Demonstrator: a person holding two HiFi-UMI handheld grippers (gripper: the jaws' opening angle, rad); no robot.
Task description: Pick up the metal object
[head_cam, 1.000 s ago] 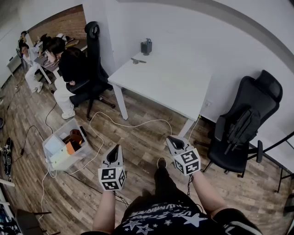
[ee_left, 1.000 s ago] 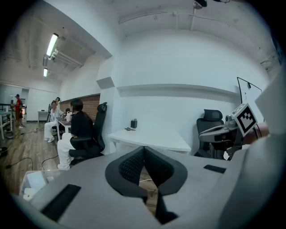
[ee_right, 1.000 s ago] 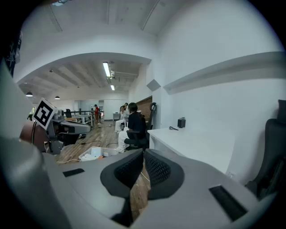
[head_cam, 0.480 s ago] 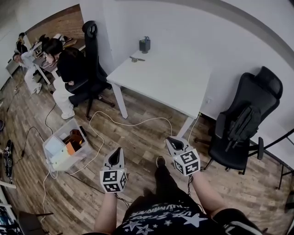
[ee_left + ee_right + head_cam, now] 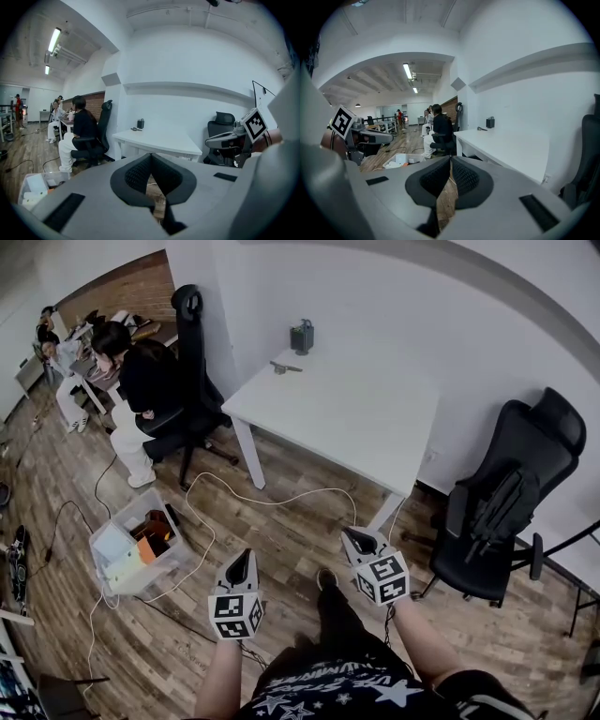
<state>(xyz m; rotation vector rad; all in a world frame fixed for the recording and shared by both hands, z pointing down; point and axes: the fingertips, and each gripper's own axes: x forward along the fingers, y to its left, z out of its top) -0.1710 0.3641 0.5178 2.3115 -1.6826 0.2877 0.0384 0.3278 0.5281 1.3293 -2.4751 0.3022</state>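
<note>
The metal object (image 5: 284, 367) is a small grey piece that lies at the far left corner of the white table (image 5: 366, 427), beside a dark container (image 5: 301, 336). It also shows small and far off in the left gripper view (image 5: 133, 129) and in the right gripper view (image 5: 482, 128). Both grippers hang over the wooden floor, well short of the table. My left gripper (image 5: 242, 556) (image 5: 150, 155) is shut with nothing in it. My right gripper (image 5: 352, 534) (image 5: 450, 159) is shut and empty too.
A black office chair (image 5: 192, 381) with a seated person (image 5: 136, 381) stands left of the table. Another black chair (image 5: 502, 502) stands at the right. A clear plastic box (image 5: 131, 540) and a white cable (image 5: 272, 498) lie on the floor.
Both grippers have sunk a little and drawn back toward the person. Their jaws have stayed shut.
</note>
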